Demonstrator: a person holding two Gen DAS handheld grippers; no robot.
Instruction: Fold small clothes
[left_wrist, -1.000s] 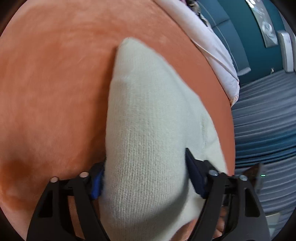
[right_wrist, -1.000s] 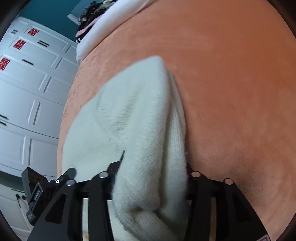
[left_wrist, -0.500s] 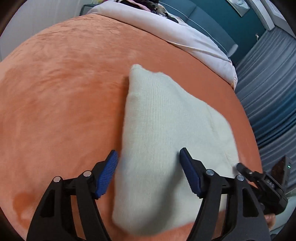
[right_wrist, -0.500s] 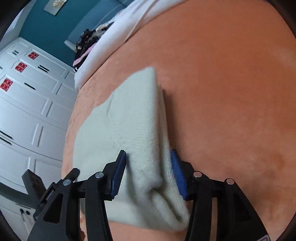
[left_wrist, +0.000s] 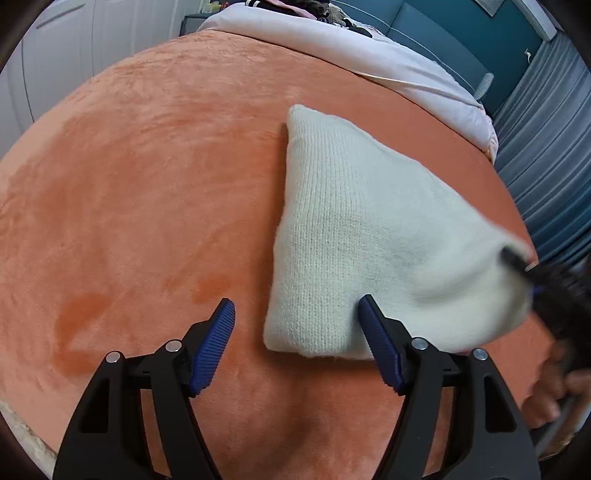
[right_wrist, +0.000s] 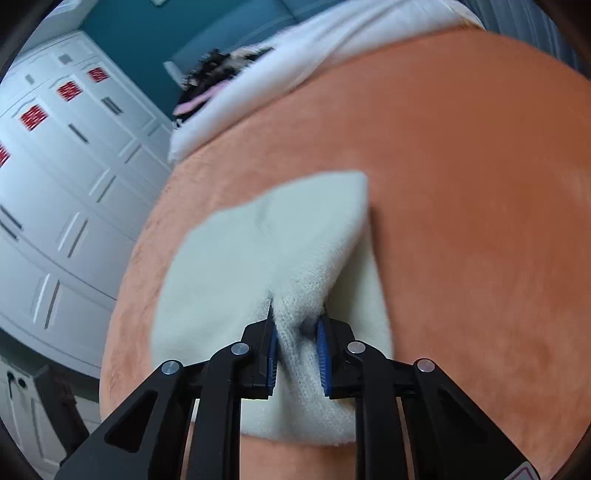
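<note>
A folded cream knit garment (left_wrist: 362, 236) lies on the orange plush bed cover (left_wrist: 147, 184). My left gripper (left_wrist: 297, 310) is open and empty, just in front of the garment's near left corner, its right finger (left_wrist: 380, 343) at the cloth's edge. My right gripper (right_wrist: 295, 325) is shut on a thick fold at the garment's near edge (right_wrist: 295, 350); in the left wrist view it shows blurred at the garment's right corner (left_wrist: 546, 284). The garment also fills the middle of the right wrist view (right_wrist: 266, 251).
A white duvet (left_wrist: 369, 59) with a pile of dark clothes (right_wrist: 218, 70) lies at the far end of the bed. White wardrobe doors (right_wrist: 55, 166) stand to one side, grey curtains (left_wrist: 546, 147) to the other. The bed's edge (left_wrist: 22, 417) is near.
My left gripper has let go of the garment and drawn back and left. My right gripper has closed on the garment's near fold.
</note>
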